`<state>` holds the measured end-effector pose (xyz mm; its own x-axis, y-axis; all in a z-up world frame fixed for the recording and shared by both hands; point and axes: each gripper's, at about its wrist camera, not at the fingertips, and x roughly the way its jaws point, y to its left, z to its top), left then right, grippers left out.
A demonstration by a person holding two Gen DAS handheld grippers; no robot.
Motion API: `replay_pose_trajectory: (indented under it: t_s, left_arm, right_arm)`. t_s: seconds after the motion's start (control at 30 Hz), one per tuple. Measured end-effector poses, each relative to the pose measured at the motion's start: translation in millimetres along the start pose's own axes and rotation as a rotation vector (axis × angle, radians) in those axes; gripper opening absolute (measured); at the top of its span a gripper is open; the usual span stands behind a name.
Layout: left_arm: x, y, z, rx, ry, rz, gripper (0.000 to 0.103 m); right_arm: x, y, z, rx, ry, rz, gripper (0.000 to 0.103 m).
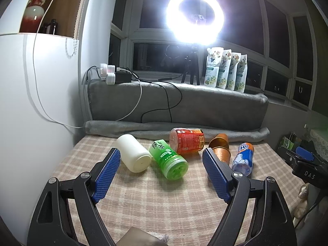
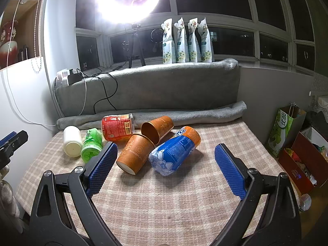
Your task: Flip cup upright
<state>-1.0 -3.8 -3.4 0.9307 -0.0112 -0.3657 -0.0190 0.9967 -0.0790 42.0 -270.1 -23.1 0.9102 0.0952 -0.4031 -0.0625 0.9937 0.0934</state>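
Two orange paper cups lie on their sides on the checked tablecloth. The near cup points its base at me; the far cup shows its open mouth. In the left wrist view the cups sit partly behind the right finger. A blue and orange bottle lies touching the near cup. My right gripper is open, just short of the near cup and the bottle. My left gripper is open and empty, in front of the green cup.
A white cup, the green cup and a red bottle lie on their sides to the left. A grey rolled blanket and cushion bound the back. Boxes and a green bag stand off the right edge. Cables hang at the back left.
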Motion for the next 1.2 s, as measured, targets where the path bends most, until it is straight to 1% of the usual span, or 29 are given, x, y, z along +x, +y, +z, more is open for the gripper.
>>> replay_pose_trajectory:
  t_s: [0.47,0.63,0.7,1.2]
  left_arm:
    - [-0.3,-0.6,1.7,0.001,0.003,-0.002,0.082]
    - [-0.4,-0.6,1.6,-0.002,0.005,-0.003,0.082]
    - [-0.2,-0.9,1.4,-0.003,0.006,-0.003,0.082]
    - [0.3,-1.3,0.5,-0.003,0.010,-0.002,0.082]
  right_arm:
    - [0.4,-0.7,-0.5,0.001,0.000,0.001,0.098]
    - [1.4,6.4,1.2,0.001,0.000,0.001,0.098]
    - [2.6,0.4,-2.3,-0.001,0.001,0.002,0.098]
    - [3.1,0.8,-2.7,0.001,0.003,0.003,0.098]
